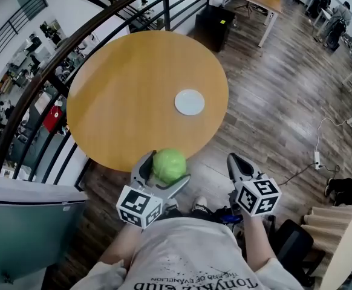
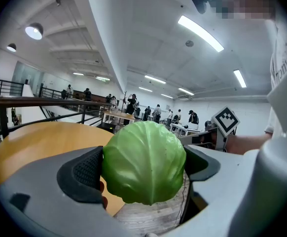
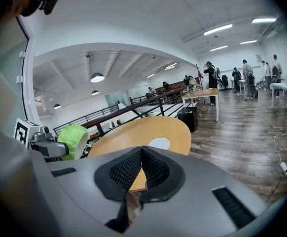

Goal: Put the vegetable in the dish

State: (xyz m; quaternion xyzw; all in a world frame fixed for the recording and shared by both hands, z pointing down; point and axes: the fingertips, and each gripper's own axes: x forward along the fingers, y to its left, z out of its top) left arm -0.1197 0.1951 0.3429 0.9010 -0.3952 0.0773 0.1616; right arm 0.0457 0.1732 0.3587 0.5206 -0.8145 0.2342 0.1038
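Note:
A round green cabbage [image 1: 169, 165] is clamped between the jaws of my left gripper [image 1: 165, 169], held over the near edge of the round wooden table [image 1: 121, 89]. In the left gripper view the cabbage [image 2: 144, 162] fills the gap between both pads. A small white dish [image 1: 190, 102] lies on the table's right side, well beyond the cabbage. My right gripper [image 1: 234, 164] hangs off the table's near right side over the floor, jaws pressed together on nothing. The right gripper view shows the dish [image 3: 159, 143] ahead and the cabbage [image 3: 73, 141] at left.
A dark curved railing [image 1: 55, 59] runs behind the table at left. A black box [image 1: 215, 24] stands on the wood floor past the table. A cable and power strip [image 1: 316, 158] lie on the floor to the right. Desks and people fill the far background.

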